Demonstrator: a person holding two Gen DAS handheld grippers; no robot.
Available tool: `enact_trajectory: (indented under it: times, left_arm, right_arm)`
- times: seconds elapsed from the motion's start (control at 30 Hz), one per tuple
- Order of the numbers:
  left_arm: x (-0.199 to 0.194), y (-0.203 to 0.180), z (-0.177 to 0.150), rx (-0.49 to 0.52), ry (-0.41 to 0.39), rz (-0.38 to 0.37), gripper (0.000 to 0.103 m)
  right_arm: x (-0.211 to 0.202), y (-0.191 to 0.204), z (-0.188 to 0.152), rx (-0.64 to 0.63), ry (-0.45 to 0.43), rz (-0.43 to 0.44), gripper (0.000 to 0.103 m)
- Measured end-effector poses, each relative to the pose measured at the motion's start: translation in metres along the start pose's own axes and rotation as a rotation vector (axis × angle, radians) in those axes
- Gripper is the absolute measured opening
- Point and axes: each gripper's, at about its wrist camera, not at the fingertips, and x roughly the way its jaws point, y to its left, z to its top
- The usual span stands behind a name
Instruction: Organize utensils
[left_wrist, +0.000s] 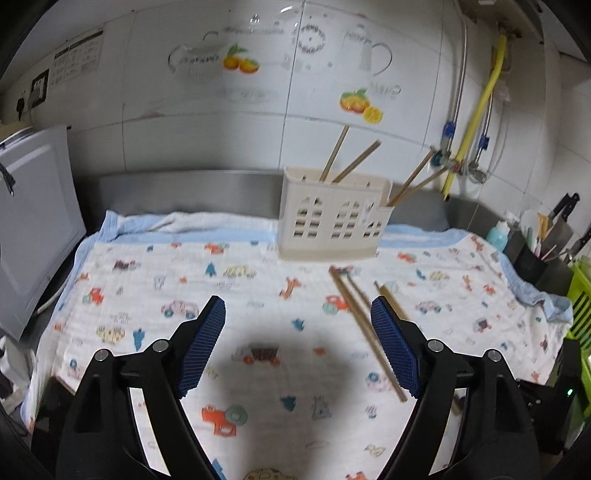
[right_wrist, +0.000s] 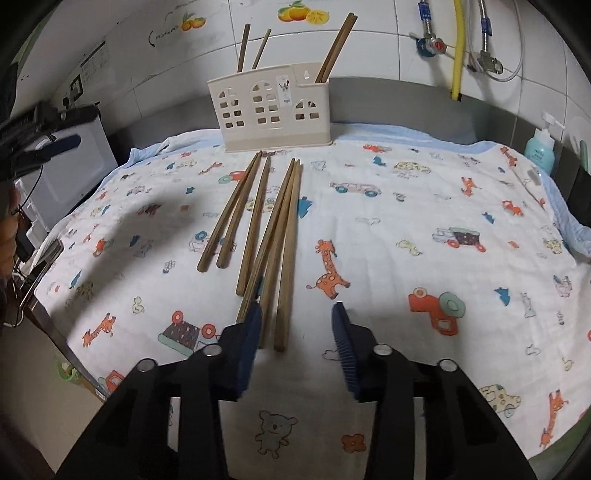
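Six wooden chopsticks (right_wrist: 264, 236) lie loose on the patterned cloth (right_wrist: 406, 229), fanned from the foot of the holder toward six o'clock in the right wrist view, thin tips pointing at twelve o'clock. They look light, stiff and smooth, so they will probably roll or slip if pinched off-centre; the soft cloth beneath should give a little and let a pad slide under. The thick butt ends near six o'clock seem the best place to take hold, since they are squarer and closest to the pads.

The right tool (right_wrist: 297, 332) stands partly open right over those butt ends, with two or three sticks lying between its blue pads, not yet pinched. The left tool (left_wrist: 297, 347) is spread wide and holds nothing; the sticks lie at its two o'clock.

The white holder (right_wrist: 275, 110) stands at twelve o'clock on the desk, four chopsticks already upright in its compartments.
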Motion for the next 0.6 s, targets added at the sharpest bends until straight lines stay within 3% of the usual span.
enact_trajectory:
  times: [0.2,0.43,0.6]
  left_arm:
    - [0.01,-0.003,-0.017,-0.002,0.053,0.003,0.08]
    - [0.026,-0.013,-0.036,0.004,0.126,-0.013,0.08]
    - [0.038,-0.029,-0.051,0.002,0.179,-0.036,0.078]
  right_arm:
    - [0.008,0.004,0.0,-0.014,0.022,0.008,0.024]
    - [0.012,0.005,0.001,-0.026,0.032,-0.011,0.008]
    - [0.013,0.001,0.0,-0.018,0.03,-0.013,0.007]
